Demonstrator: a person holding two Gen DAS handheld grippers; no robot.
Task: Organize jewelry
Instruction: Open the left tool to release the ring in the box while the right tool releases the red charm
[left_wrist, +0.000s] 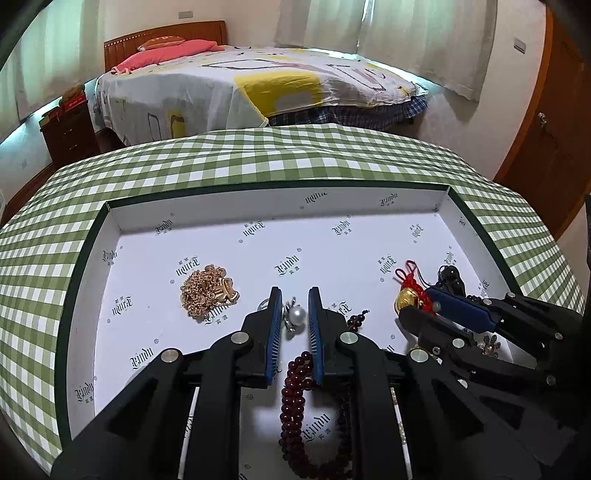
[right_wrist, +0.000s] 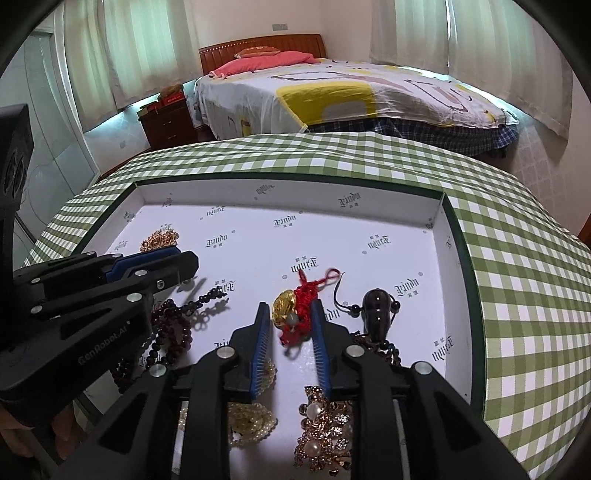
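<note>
Green-checked cloth covers the table, and on it sits the shallow white-lined box that I am working in. My left gripper is pinched narrow around a small pearl pendant, whose silver fitting presses against one blue pad. Right under that claw a string of dark red beads trails across the box floor, and a heap of gold chain lies apart from it, towards the box's left wall.

My right gripper stands a little apart, jaws only narrowly parted, with the gold charm and its red knotted cord between them. The cord's lower end is blurred, so I cannot say for certain that it is clear of the pad beside it, but the jaws do not look clamped on it. Just beside that claw, on its right, lies a dark gourd pendant. A pearl and rhinestone brooch lies beneath the fingers, near the box's front edge.
</note>
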